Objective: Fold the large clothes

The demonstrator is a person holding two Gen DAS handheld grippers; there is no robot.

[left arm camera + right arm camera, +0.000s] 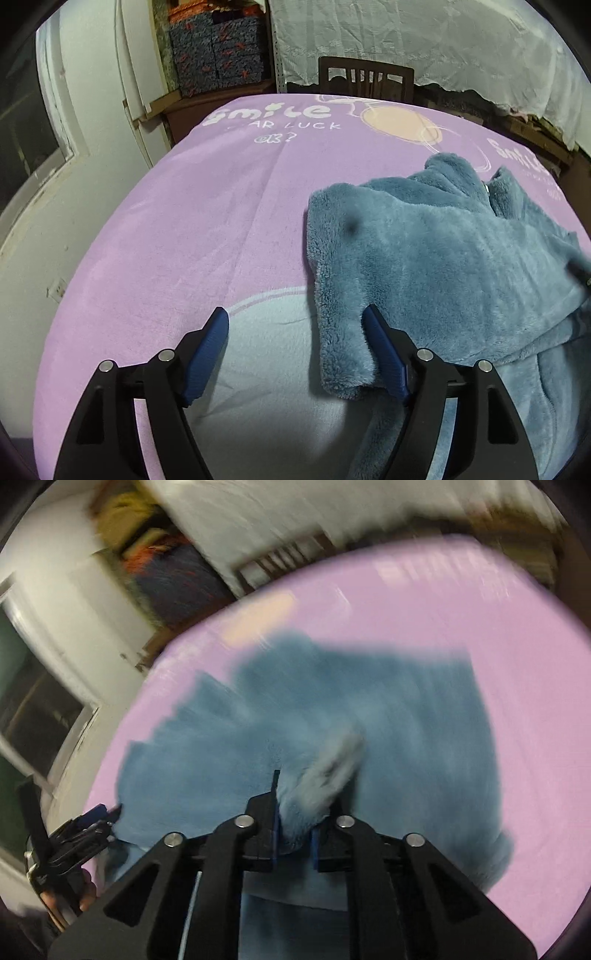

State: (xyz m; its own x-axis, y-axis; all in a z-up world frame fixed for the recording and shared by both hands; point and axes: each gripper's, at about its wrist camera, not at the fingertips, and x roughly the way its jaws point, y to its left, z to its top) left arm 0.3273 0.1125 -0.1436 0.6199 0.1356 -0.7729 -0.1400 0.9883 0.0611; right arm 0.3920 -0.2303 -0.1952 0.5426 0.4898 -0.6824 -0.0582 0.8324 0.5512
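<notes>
Folding looks barely half done: the right gripper (293, 843) is clamped on a fleece (436, 258) edge, the left gripper (295, 350) gapes empty, bulk still spread on the bench (184, 221).

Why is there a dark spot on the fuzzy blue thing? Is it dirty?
The blue fleece garment has one small dark smudge near its upper left corner. It could be a stain or a dent in the pile; I cannot tell which.

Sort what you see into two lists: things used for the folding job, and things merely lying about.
In use:
fleece
left claw, open
right claw, shut on the fleece
blanket under it

Lying about:
chair
boxes
white sheet
window
</notes>
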